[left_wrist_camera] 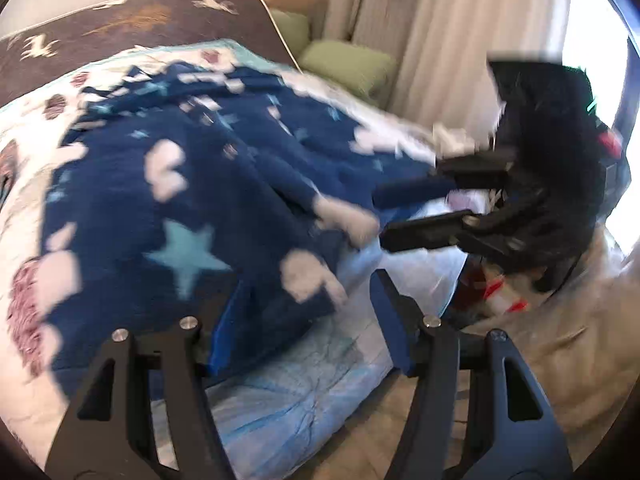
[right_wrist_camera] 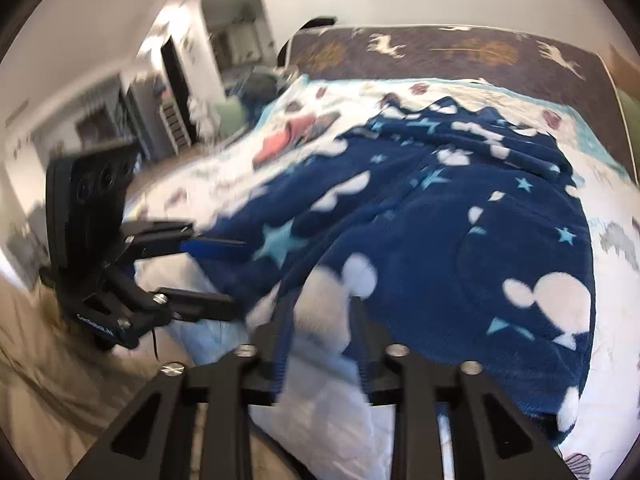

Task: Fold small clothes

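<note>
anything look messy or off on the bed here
The dark blue star-and-cloud fleece garment is not flat: it lies rumpled in ridges across the white bedspread, its near edge bunched at the bed's edge by both grippers. Nothing looks spilled or damaged, though the frames are blurred.

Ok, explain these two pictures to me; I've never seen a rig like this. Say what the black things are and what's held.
There is no robot here. A person carries a gripper in each hand, and each gripper has two fingers and a camera looking along them. One picture is from the left gripper, the other from the right gripper; each also shows the other gripper. On the bed's white quilt lies a navy fleece with stars and clouds. The left fingers stand open at its edge. Fleece sits between the right fingers, but blur hides whether they pinch it.
</note>
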Tool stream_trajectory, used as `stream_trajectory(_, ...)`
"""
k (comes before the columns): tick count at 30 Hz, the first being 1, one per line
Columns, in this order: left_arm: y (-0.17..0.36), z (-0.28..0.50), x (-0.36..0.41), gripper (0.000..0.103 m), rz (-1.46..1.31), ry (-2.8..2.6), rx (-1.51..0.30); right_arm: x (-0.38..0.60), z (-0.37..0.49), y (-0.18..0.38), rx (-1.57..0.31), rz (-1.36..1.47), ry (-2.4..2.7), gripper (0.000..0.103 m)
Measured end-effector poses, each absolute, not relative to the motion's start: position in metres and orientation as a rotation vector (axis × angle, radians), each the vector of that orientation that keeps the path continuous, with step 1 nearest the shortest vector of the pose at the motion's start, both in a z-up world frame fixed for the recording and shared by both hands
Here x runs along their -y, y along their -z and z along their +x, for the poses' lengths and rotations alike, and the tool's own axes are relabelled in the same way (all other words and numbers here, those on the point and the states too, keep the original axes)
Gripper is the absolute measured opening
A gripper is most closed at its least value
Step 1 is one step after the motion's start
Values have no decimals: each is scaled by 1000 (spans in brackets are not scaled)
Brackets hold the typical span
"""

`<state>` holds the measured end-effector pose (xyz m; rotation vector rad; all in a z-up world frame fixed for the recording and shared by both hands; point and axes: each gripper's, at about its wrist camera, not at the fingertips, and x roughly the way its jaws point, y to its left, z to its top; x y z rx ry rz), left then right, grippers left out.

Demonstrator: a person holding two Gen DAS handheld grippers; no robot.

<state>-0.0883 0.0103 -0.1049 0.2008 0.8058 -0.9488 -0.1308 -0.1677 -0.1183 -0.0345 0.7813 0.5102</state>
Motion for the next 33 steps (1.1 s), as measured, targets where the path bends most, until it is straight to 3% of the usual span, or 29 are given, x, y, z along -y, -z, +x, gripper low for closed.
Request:
stream_trajectory(1,111,-87,-5,51,235,928,-808,164,-132,122,-789,-56,-512,46)
stream_trajectory(3,119,-78,0,24,261,887,-848,158,-130,130,-803,-85,-501,46)
stream_trajectory(4,116,-72,-5,17,213,896,-871,157,-126,133,-810,-91,-478,41)
stream_trajectory(5,110,-66,-14,16,142,914,-883,158,-120,137,-819,-80,-436,32)
stream_trajectory(6,98,-61,-26,15,85,917,-865,161,-115,138,-824,-59,-409,10)
stream_trajectory(11,57,-60,-60,13,-5,921,-751,217,-97,114,-760,299,-359,10)
stream_trajectory(15,43,-54,-62,13,-28,930,-710,228,-98,96,-718,425,-488,10)
stream_trajectory(20,30,-46,-54,13,-35,920,-690,190,-101,89,-721,280,-569,10)
stream_trajectory(27,8,-52,-23,13,47,1011,-635,142,-80,155,-955,212,-624,10)
stream_trajectory(33,49,-60,33,14,200,1102,-743,156,-98,147,-936,182,-638,13)
